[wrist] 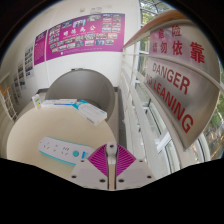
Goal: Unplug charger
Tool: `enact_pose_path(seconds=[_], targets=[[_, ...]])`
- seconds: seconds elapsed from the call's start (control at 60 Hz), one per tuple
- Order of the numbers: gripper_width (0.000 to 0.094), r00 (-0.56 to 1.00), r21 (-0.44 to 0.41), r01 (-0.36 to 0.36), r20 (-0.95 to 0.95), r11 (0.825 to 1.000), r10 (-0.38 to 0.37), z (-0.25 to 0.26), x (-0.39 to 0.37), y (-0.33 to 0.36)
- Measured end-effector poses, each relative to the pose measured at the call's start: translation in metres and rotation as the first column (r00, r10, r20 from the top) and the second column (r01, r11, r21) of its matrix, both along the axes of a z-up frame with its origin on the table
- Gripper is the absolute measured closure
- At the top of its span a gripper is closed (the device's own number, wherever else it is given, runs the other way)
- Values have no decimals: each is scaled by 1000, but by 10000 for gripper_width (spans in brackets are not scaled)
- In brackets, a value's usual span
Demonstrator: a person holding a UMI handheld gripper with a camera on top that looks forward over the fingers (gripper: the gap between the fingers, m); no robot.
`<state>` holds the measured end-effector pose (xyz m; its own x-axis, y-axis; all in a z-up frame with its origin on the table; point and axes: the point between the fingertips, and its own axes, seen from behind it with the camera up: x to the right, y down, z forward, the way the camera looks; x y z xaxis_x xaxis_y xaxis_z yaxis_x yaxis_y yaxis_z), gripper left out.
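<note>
My gripper is shut, its magenta pads meeting along a thin line, and I see nothing held between them. A white oblong block with blue marks, perhaps a power strip or charger, lies on a pale surface just left of the fingers. A second white oblong thing with blue marks lies farther ahead on a grey rounded top. I cannot make out a plug or a cable.
A white sign with red "DANGER CLEANING" lettering leans close on the right. Pink posters hang on the far wall. A grey upright panel stands just beyond the fingers.
</note>
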<state>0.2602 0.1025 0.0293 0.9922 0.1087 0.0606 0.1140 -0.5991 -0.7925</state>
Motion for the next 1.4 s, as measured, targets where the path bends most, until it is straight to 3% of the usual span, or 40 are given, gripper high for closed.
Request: enact_pose_path(seconds=[0.417,0.567,0.817,1.05,1.25,1.4], targets=[[858,997,-105,-28,-80,994,19,-28,-13,-20],[794,993,-128,-40,-119,991,25,-33,-19,-24],[551,990,-141,-3,-139,990,-17,-42,-11,-29],[410,992,-137,-29,-129,990,11,-42,-4,-25],[343,991,-112,-49,-129,992,34,-31,-3,-24],[68,994,-83,3,-108,997,-12,5,0,-36]])
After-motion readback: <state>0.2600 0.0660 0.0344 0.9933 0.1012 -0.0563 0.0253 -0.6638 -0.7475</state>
